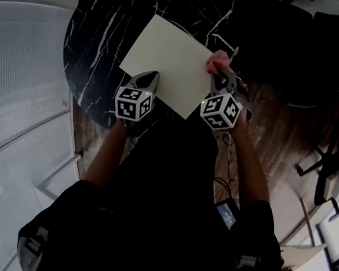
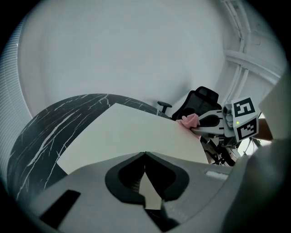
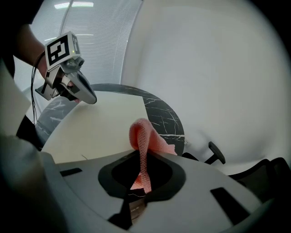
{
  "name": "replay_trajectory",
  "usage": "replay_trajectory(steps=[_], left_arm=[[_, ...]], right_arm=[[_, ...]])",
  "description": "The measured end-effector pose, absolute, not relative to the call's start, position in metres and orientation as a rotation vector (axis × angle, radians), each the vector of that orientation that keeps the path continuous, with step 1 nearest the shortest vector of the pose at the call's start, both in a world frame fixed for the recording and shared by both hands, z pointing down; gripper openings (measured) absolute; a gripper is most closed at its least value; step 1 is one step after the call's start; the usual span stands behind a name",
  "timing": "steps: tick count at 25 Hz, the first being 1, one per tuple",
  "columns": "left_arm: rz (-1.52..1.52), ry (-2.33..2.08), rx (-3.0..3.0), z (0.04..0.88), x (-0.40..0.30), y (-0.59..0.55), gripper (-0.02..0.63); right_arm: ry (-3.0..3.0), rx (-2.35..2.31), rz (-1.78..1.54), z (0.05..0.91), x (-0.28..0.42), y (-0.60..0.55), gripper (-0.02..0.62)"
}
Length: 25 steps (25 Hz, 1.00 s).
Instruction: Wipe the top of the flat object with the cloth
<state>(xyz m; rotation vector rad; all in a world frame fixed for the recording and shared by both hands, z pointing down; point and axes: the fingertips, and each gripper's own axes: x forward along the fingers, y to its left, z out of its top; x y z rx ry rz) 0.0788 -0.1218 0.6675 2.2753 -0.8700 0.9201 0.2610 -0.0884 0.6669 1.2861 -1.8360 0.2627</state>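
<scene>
Pink cloth (image 3: 141,132), just one, one cream sheet (image 1: 166,60)

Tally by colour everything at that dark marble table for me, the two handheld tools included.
Cream: 1, the flat board, near edge clamped by the left gripper.
Pink: 1, the cloth, pinched in the fingers of the right gripper.
Grey: 2, the two grippers.
Black: 1, the marble table.
Total: 5.
</scene>
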Motion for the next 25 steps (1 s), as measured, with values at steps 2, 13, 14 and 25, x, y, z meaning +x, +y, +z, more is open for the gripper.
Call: replay_trajectory(steps=[2,13,14,25], left_arm=[[0.917,-0.873,2.278,0.667,0.078,-0.122,0.000],[0.913,-0.855,2.284,0.665,0.075,-0.115,0.000],[0.913,-0.855,2.283,0.665,0.073,-0.113,0.000],[0.914,-0.858,2.289,0.664,0.057,-0.101,0.000]], right_arm=[[-1.849,1.271,0.258,0.667,0.254,-0.086,0.018],[-1.909,1.218,0.266,0.669,0.219,-0.071,0.018],[-1.912,1.216,0.268,0.669,0.216,-0.070,0.018],[-1.957,1.193,0.308,0.672,0.182,-0.050,0.018]])
